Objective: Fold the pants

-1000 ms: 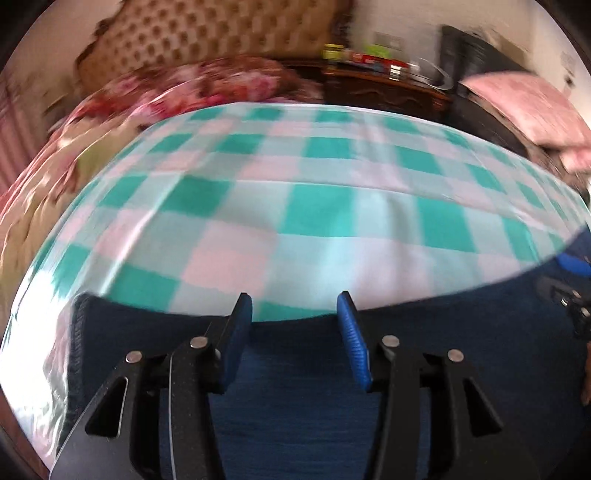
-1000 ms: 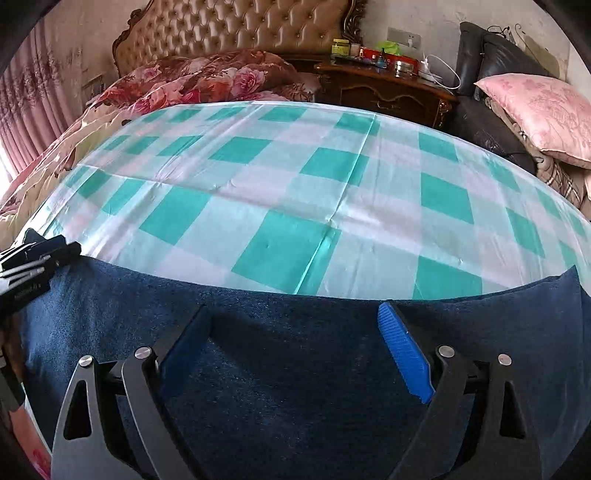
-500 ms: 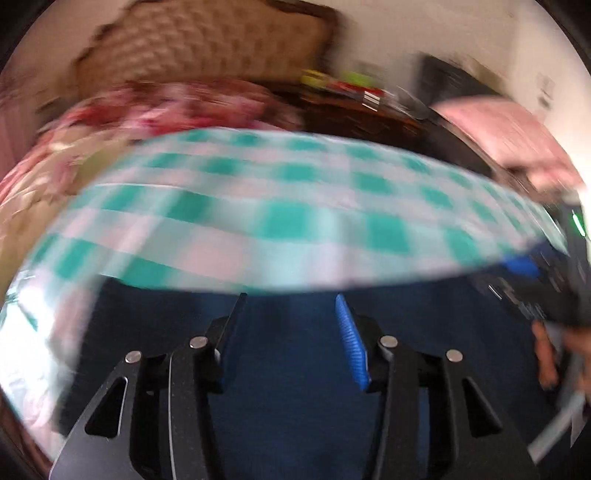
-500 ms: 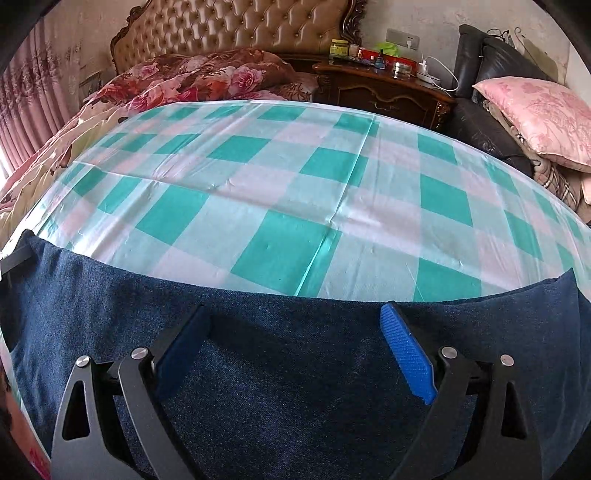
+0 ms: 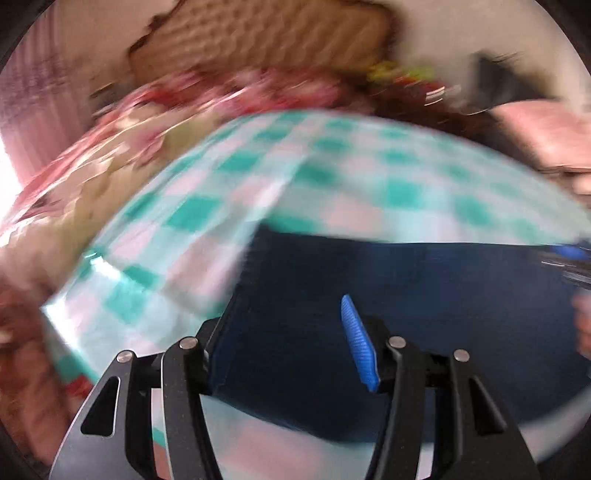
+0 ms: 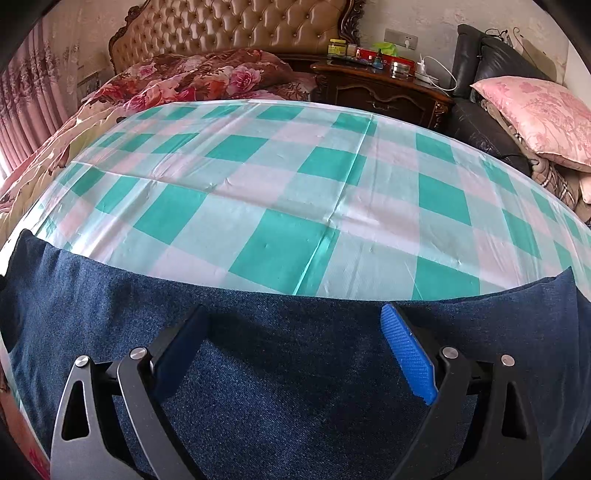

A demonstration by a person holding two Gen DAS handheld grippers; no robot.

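Observation:
Dark blue denim pants (image 6: 295,387) lie flat across the near edge of a bed covered by a green, pink and white checked sheet (image 6: 295,192). My right gripper (image 6: 295,332) is open just above the pants, its blue-padded fingers (image 6: 406,354) spread wide over the cloth. In the blurred left wrist view the pants (image 5: 406,295) fill the lower right. My left gripper (image 5: 288,332) is open over their left edge, its left finger half hidden behind the cloth edge. The right gripper (image 5: 569,258) shows at the far right edge.
A tufted headboard (image 6: 236,29) and floral quilt (image 6: 192,77) are at the back left. A dark wooden nightstand (image 6: 376,92) with bottles stands behind the bed. A pink pillow (image 6: 535,114) and black cushions lie at the right. Pink curtains (image 6: 26,110) hang at the left.
My left gripper has swung fast to the left end of the pants, and its view is blurred. It has left the right wrist view. My right gripper has stayed put, open.

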